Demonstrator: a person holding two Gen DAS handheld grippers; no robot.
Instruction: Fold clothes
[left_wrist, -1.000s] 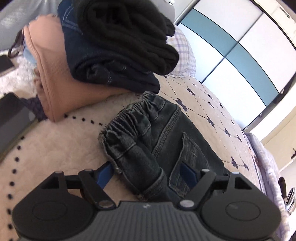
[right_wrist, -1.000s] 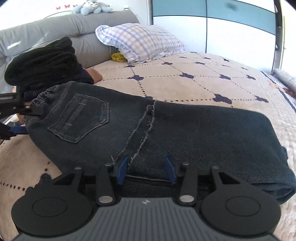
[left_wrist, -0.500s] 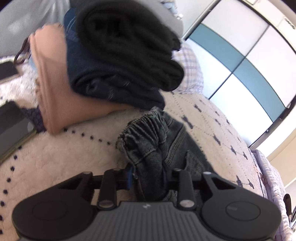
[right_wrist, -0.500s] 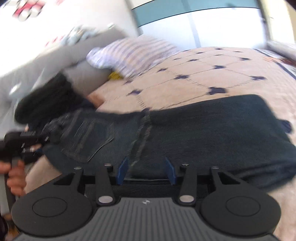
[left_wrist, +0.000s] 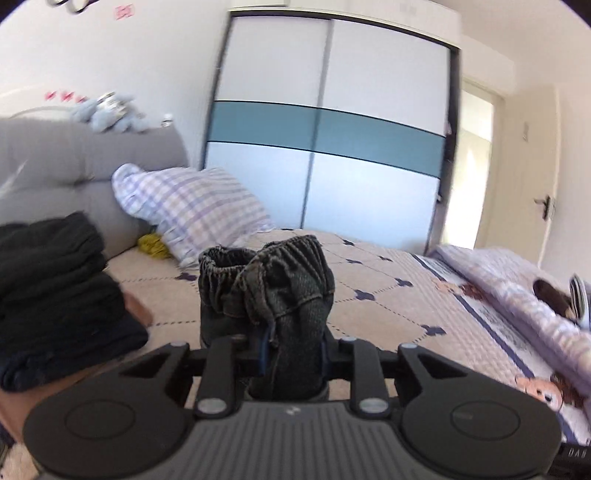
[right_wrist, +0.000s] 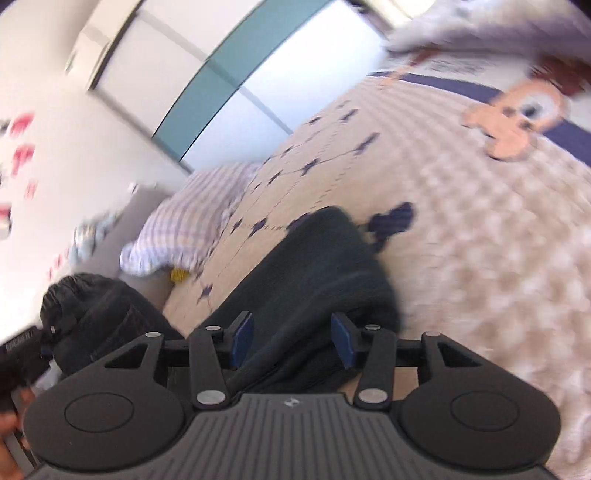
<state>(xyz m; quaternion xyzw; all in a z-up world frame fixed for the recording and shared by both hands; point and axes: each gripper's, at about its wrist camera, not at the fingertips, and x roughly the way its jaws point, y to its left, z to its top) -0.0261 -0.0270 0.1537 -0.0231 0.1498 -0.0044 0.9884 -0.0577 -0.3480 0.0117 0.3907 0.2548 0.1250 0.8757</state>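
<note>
holding: the left claw is pinched tight on the bunched stretchy waist of the dark jeans, and the cloth sticks up between its two fingers.
right claw: the right claw has its blue pads apart, one on each side of the folded jeans; they do not squeeze the cloth.
jeans: the waist end is lifted above the bed; the rest is a thick dark fold that reaches from the right claw out over the quilt.
open room: the quilt with dark cross marks is bare past the far edge of the jeans and off to the right, up to a pale blanket with bear pictures.
in the way: a stack of folded dark clothes sits close on the left, beside the jeans.
around: a checked pillow leans on the gray headboard, with a small yellow thing beside it; a blue soft toy sits on top of the headboard.
far side: a big white and teal wardrobe stands past the bed, and a door is to its right.
blur: the right wrist view is smeared and tilted, so small things there are hard to tell.
</note>
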